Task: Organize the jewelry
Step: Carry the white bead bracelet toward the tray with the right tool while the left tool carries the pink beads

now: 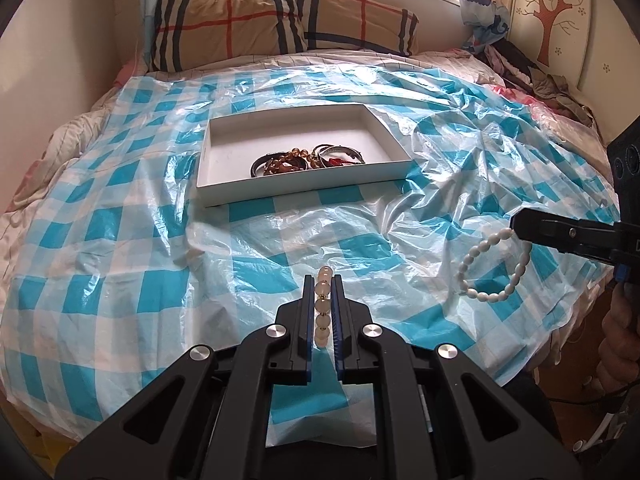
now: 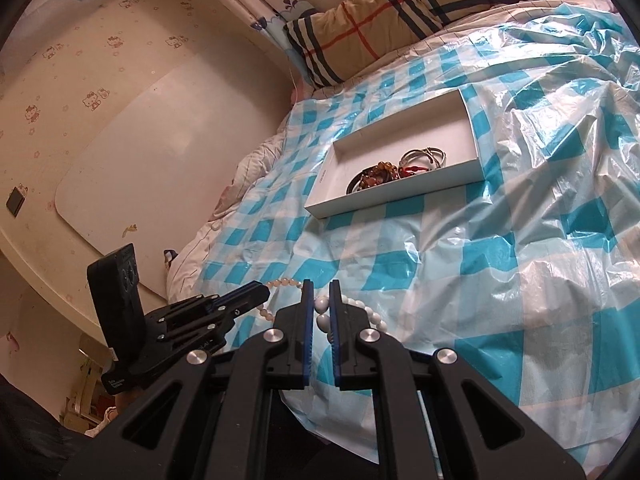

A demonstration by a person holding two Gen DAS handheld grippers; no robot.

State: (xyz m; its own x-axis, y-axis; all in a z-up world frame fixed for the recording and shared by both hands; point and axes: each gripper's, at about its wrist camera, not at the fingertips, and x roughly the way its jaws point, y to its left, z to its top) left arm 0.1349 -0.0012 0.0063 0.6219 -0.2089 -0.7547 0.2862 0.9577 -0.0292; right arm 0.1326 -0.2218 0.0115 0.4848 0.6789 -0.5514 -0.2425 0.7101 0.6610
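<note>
— Jaws first: how do they stand?

— Both pairs are clenched on beads. The left gripper pinches a string of pale peach beads that runs up between its fingers. The right gripper pinches a white bead bracelet, whose loop hangs free below the tips, above the blue-checked plastic sheet on the bed.

— And where are they, measured from the white tray?

— Both are on the near side of it, well apart from it, the right one off to the tray's right.

— What lies in the tray?

— A heap of jewelry: amber-brown beads, dark bangles, silver-grey bangles with something red. All of it sits against the near wall, right of the tray's middle.

— Beyond the tray?

— A plaid pillow at the head of the bed, under a window.
</note>
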